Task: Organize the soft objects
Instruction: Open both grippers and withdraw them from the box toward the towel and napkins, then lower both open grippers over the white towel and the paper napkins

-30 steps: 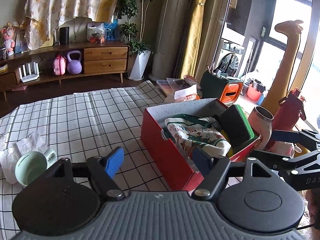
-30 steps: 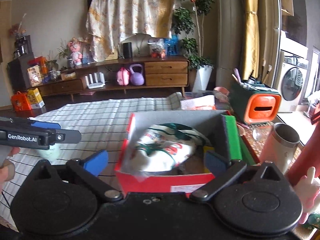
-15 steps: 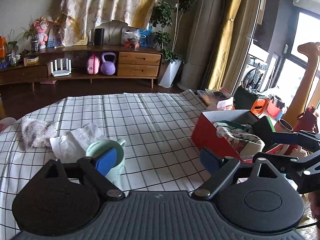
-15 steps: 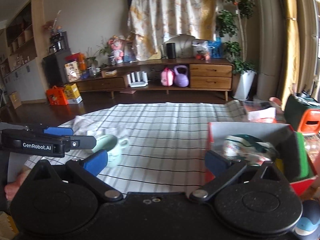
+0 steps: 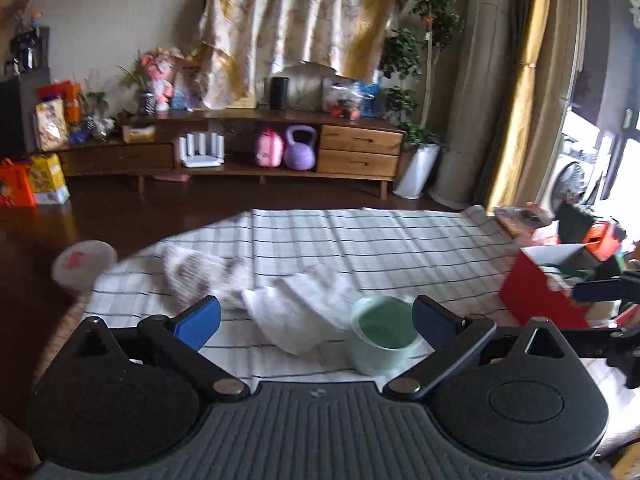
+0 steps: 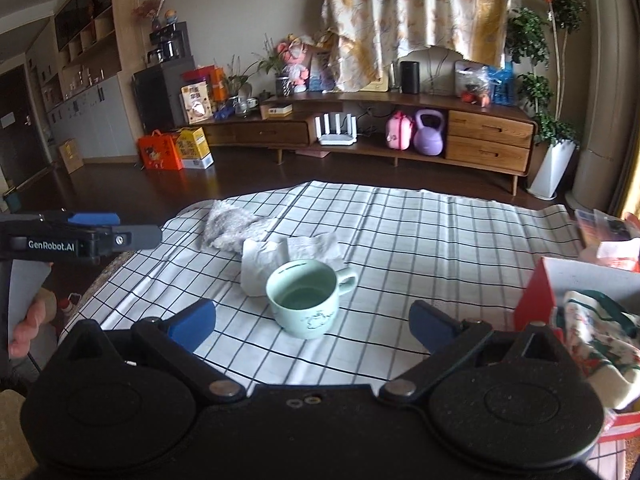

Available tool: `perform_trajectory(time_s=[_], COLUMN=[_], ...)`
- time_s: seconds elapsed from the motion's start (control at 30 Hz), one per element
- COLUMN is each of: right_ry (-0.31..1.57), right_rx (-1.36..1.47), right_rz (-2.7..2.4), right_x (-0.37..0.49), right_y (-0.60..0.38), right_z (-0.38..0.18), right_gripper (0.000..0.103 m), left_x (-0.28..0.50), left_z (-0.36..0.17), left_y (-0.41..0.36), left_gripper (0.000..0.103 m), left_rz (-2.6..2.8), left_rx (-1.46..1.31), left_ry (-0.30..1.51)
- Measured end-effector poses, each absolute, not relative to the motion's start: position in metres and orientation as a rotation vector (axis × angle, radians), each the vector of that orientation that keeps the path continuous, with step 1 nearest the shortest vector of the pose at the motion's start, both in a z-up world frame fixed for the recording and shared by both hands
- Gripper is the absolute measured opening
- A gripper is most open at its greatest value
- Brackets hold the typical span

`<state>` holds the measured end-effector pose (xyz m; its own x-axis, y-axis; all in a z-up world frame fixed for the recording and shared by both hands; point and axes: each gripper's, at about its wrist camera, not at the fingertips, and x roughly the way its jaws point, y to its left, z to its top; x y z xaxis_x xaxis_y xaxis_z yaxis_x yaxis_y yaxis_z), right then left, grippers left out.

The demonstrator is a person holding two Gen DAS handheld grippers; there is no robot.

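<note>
At the bottom of the left wrist view the left gripper [image 5: 316, 318] stands with its blue pads spread as wide as they go, having just been opening, and nothing is pinched between them; a pale green mug [image 5: 384, 334] and the edge of a white cloth [image 5: 304, 310] merely appear in the gap, lying on the table beyond. In the right wrist view the right gripper [image 6: 312, 320] is likewise wide apart and empty, with the same mug [image 6: 306, 300] showing between its pads at lower centre, upright, handle to the right. Just behind the mug, touching or nearly touching its far left side, lies the crumpled white cloth [image 6: 280, 256], and behind that, toward the upper left, a grey fuzzy cloth [image 6: 230, 230] touches it. All three rest on a white checked tablecloth [image 6: 420, 232]. At the right edge a red box [image 6: 536, 300] holds a folded white fabric with a green and red print [image 6: 596, 340]. At the left edge of the right wrist view the left gripper shows from the side, with a hand [image 6: 32, 320] below it. Farther off, across dark floor, a long wooden sideboard [image 6: 488, 136] carries a purple kettlebell [image 6: 429, 133], and a patterned sheet [image 6: 416, 12] hangs above.
</note>
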<state>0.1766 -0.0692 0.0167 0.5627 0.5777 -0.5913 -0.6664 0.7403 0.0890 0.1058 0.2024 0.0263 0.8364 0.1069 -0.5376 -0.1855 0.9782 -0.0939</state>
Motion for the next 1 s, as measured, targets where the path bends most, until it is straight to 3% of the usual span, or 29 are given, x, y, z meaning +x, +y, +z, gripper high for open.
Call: perform_trajectory(time_s=[0.5, 1.0], right_ry=[0.687, 0.844], right_rx=[-0.240, -0.438], right_rz=[0.810, 0.855], right_x=[0.241, 0.327], right_y=[0.019, 0.122], right_z=[0.004, -0.067], right_gripper=[0.103, 0.102], left_x=[0.175, 0.274], left_z=[-0.002, -0.075], left_y=[0.325, 0.354], left_gripper=[0.103, 0.103], left_rz=[0.283, 0.332], left_rx=[-0.309, -0.293], left_ry=[0.667, 0.789])
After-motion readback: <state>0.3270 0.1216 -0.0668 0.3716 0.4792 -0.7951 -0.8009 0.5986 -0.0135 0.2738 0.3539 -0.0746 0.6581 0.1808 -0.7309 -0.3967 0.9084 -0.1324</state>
